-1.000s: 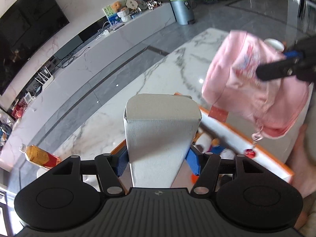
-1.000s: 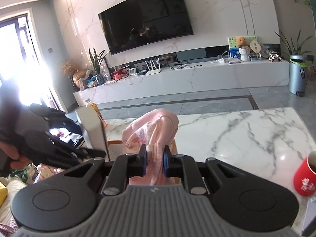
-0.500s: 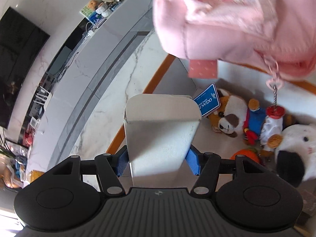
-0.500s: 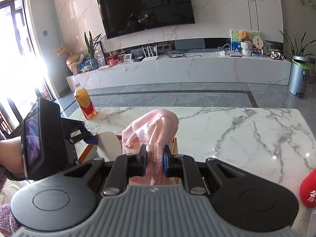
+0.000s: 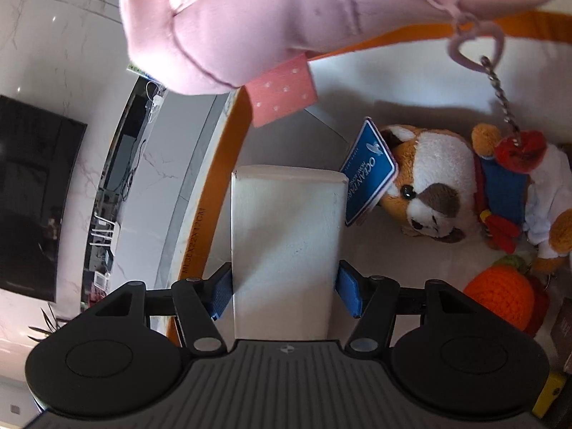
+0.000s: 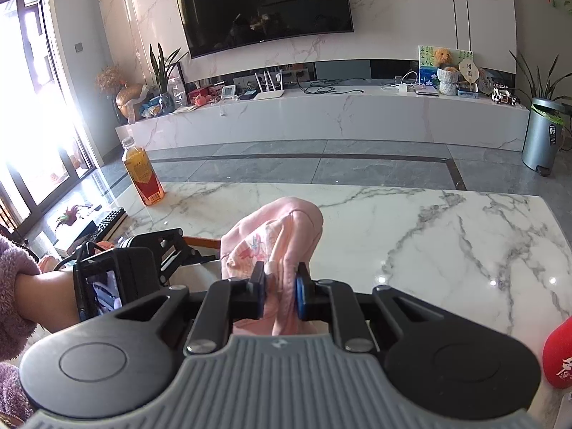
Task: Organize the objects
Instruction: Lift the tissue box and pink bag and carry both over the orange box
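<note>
White cardboard, stiff and light, forms the box (image 5: pixel 286 250) clamped at its flat sides by the left tool (image 5: pixel 284 293) over the orange-rimmed bin (image 5: pixel 228 164). At two o'clock, a plush toy (image 5: pixel 439 186) is seen inside. Beyond, soft pink cloth (image 6: pixel 275 239) is pinched by the right tool (image 6: pixel 280 296) above the marble desk (image 6: pixel 447 236); it is judged limp and best gathered at a fold.

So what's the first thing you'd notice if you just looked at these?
The big pink bag fills the top of the left wrist view, held up by the right gripper shut on its cloth. Right in the middle, the left gripper is clamped on a white box over an orange-rimmed bin. Inside the bin lie a plush dog and an orange knitted toy.
</note>
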`<state>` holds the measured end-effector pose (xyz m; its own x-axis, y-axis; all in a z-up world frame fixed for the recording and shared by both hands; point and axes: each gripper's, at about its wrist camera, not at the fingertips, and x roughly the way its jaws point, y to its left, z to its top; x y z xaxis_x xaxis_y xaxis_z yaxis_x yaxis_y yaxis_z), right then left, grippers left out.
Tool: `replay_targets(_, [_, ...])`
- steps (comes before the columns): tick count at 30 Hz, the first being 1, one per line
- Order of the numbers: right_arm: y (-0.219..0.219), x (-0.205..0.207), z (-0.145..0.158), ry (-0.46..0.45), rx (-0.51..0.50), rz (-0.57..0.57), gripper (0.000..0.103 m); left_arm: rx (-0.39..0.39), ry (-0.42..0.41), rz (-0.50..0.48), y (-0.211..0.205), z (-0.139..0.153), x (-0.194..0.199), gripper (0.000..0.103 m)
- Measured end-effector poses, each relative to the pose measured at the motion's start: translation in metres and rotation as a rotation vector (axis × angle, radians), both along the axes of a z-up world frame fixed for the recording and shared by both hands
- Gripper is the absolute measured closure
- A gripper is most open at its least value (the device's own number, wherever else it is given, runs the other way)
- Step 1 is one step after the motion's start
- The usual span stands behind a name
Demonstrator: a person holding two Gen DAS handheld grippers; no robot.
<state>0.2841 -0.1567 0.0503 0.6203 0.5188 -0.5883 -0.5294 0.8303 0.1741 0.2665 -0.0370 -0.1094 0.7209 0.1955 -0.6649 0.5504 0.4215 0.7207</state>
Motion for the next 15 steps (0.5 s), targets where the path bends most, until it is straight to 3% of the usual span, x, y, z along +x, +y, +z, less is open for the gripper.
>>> replay_targets(4, [0.003, 0.003, -0.003, 0.001, -0.016, -0.003, 0.086, 0.078, -0.006, -0.054, -0.003, -0.017, -0.011, 0.032])
replay_targets(9, [0.005, 0.002, -0.005, 0.003, -0.032, -0.003, 0.086, 0.122, -0.029, -0.079, -0.006, -0.025, -0.02, 0.031])
replay_targets(15, [0.008, -0.001, -0.002, -0.001, -0.045, 0.003, 0.086, 0.095, 0.004, -0.048, 0.0, -0.018, -0.026, 0.021])
